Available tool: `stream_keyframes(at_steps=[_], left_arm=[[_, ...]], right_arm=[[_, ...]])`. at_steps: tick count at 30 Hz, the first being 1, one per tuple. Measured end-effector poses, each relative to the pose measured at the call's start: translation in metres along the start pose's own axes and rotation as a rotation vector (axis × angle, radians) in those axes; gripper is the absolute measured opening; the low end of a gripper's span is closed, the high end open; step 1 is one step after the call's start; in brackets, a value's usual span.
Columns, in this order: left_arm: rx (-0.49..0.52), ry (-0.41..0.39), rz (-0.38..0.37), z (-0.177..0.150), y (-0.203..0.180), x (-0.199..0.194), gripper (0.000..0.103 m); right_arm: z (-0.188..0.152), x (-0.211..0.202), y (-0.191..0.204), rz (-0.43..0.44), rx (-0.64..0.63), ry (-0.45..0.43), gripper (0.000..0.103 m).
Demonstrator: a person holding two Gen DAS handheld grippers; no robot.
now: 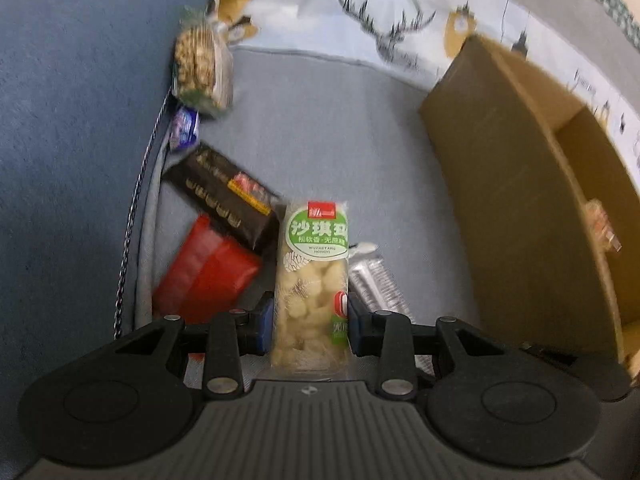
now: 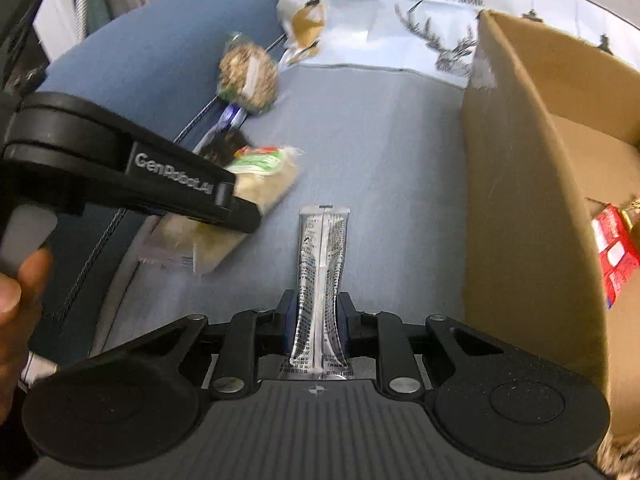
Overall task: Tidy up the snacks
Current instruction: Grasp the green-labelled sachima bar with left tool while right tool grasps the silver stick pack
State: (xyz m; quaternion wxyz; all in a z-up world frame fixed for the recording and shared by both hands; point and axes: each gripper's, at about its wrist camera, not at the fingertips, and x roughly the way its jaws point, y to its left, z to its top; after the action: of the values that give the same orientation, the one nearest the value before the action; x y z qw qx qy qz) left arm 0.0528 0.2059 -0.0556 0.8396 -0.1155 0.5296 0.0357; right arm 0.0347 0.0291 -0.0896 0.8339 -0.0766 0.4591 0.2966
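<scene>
Jaws of your left gripper point(image 1: 310, 322) clamp the green-labelled snack pack point(image 1: 312, 280) at lower centre; your right gripper point(image 2: 316, 320) pinches the silver sachet point(image 2: 320, 272), left of the cardboard box point(image 2: 516, 184).

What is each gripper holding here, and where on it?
Left gripper clamps the green-label snack pack across its lower half. Right gripper clamps the silver sachet near its lower end.

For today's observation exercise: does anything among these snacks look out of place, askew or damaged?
Nothing looks damaged or spilled. The unsorted packets by the sofa arm lie askew: the black packet overlaps the red packet. The silver packet is pinched inward where the right gripper squeezes it.
</scene>
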Motion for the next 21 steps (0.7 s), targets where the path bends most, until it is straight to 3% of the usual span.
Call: stream_keyframes(at_steps=[7, 21], left_arm=[[-0.004, 0.047, 0.029, 0.001, 0.004, 0.014, 0.041], [0.035, 0.072, 0.054, 0.001, -0.002, 0.024, 0.045]], right_arm=[[-0.004, 0.008, -0.002, 0.016, -0.012, 0.03, 0.029], [-0.01, 0.022, -0.003, 0.001, -0.024, 0.042, 0.03]])
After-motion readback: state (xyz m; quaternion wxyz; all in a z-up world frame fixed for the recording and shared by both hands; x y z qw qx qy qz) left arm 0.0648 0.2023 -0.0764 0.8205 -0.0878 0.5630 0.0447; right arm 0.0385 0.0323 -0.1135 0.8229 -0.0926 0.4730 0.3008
